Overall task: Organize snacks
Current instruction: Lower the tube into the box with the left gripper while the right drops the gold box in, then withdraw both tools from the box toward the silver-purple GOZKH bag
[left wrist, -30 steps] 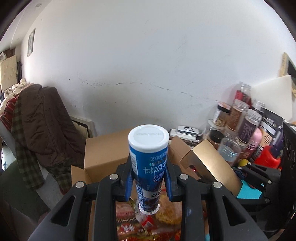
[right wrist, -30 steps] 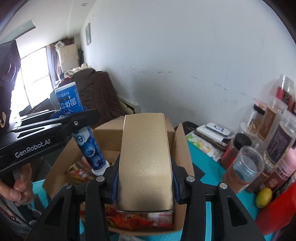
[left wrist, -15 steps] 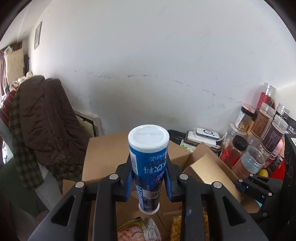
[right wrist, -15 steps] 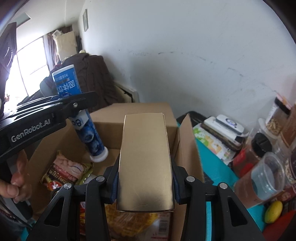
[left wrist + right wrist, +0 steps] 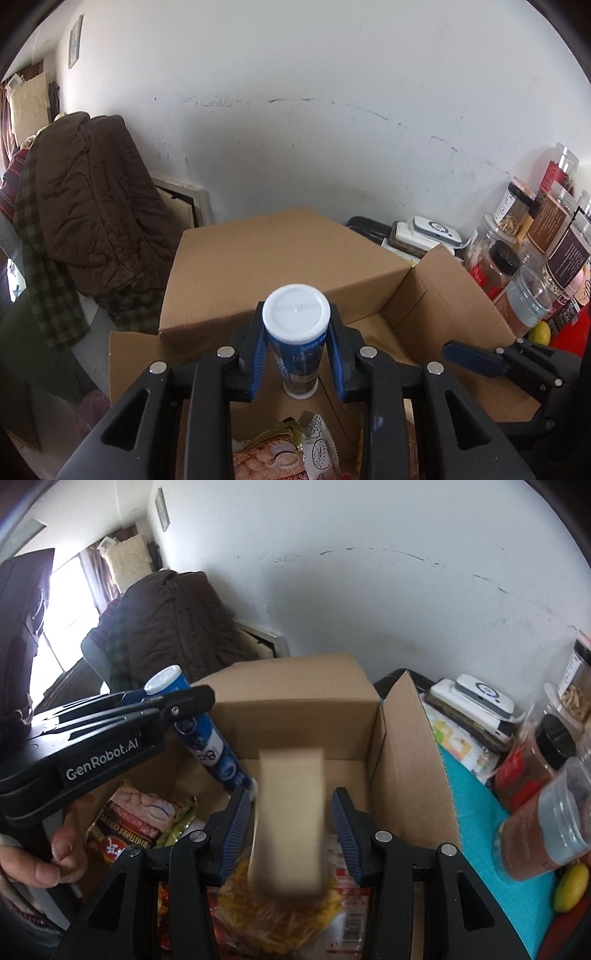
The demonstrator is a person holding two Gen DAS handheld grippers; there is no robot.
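Note:
An open cardboard box [image 5: 266, 258] holds several snack packets [image 5: 140, 823]. My left gripper [image 5: 295, 354] is shut on a blue tube with a white cap [image 5: 295, 332], tilted, its lower end down inside the box. The tube also shows in the right wrist view [image 5: 207, 746]. My right gripper [image 5: 288, 827] is open over the box. A gold box [image 5: 288, 819] is blurred between its spread fingers, apart from both pads, dropping onto the yellow snack packet [image 5: 273, 919].
Jars and bottles [image 5: 535, 258] stand to the right of the box on a teal mat [image 5: 476, 834]. A yellow lemon-shaped item [image 5: 570, 888] lies at the right. Small devices [image 5: 476, 701] sit by the white wall. A brown coat [image 5: 88, 195] hangs on the left.
My right gripper opened and let go of the gold box, which is falling into the cardboard box. My left gripper lowered and tilted the blue tube further into the box.

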